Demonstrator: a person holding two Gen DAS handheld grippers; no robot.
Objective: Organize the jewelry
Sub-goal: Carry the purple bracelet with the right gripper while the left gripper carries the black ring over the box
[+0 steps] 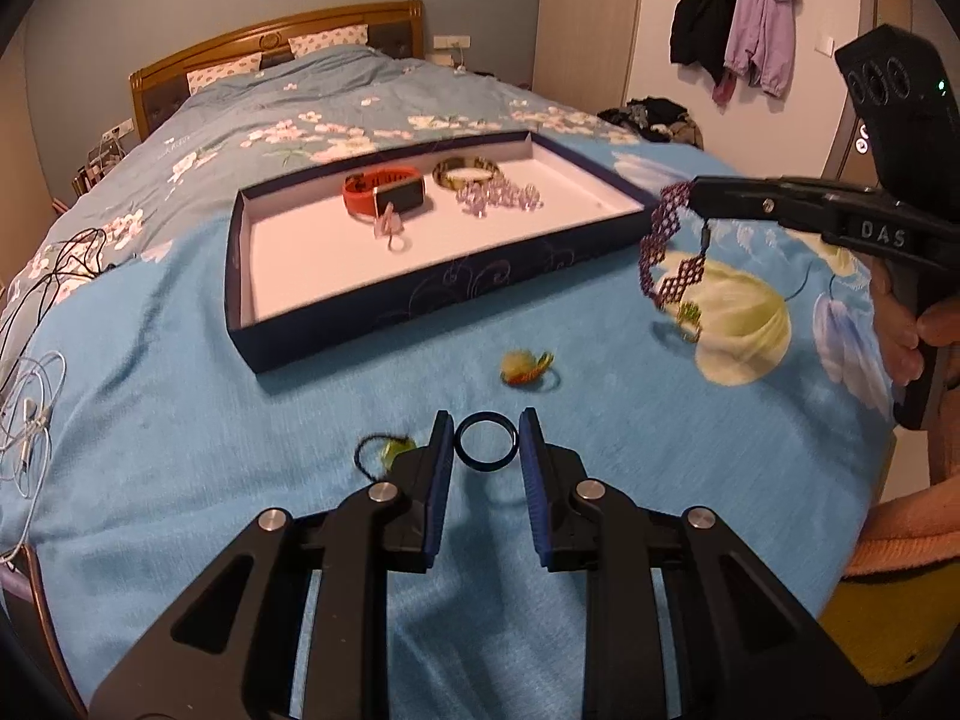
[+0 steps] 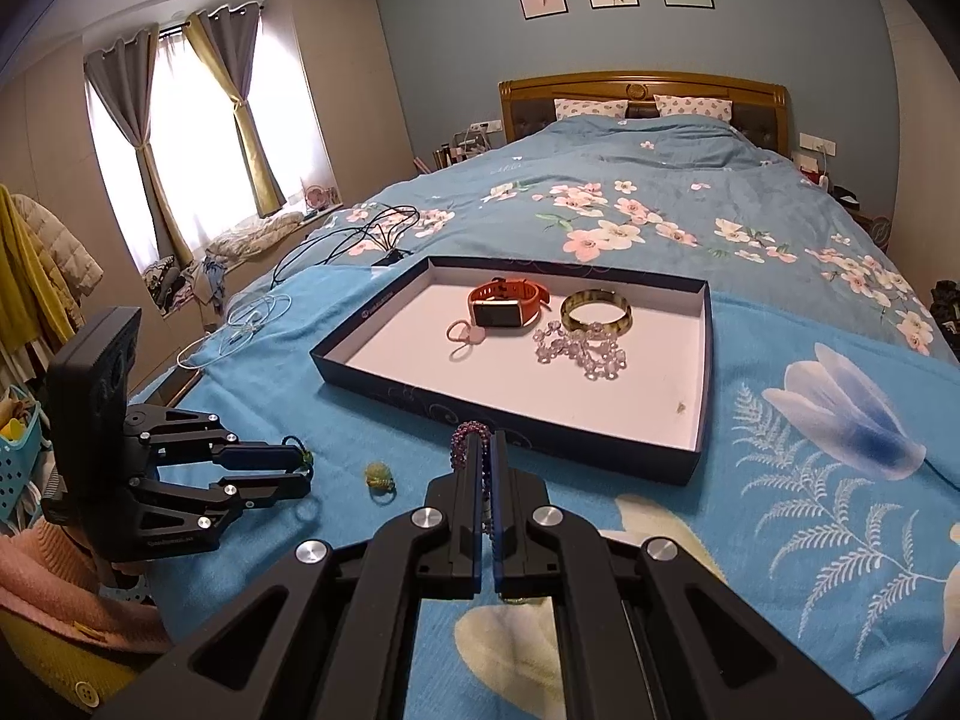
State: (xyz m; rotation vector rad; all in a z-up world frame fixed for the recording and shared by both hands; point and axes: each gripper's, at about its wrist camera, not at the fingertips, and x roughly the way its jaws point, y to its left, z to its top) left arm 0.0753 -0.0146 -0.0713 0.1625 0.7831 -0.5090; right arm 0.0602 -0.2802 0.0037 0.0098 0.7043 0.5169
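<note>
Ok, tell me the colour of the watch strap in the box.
Orange-red strap, clearest in the right wrist view.

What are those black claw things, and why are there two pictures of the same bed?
The claws are two grabbers, and a person holds one in each hand. Each has a small camera looking along its two fingers, so you get one picture per hand.

In the left-hand picture, the left gripper is open, with a dark ring between its fingers. The right gripper comes in from the side, squeezed shut on a purple beaded bracelet that dangles from it.

On the blue blanket sits a shallow box. Inside lie an orange watch, a greenish bangle, clear beads and a small pink ring. A few little rings are on the blanket outside the box.
</note>
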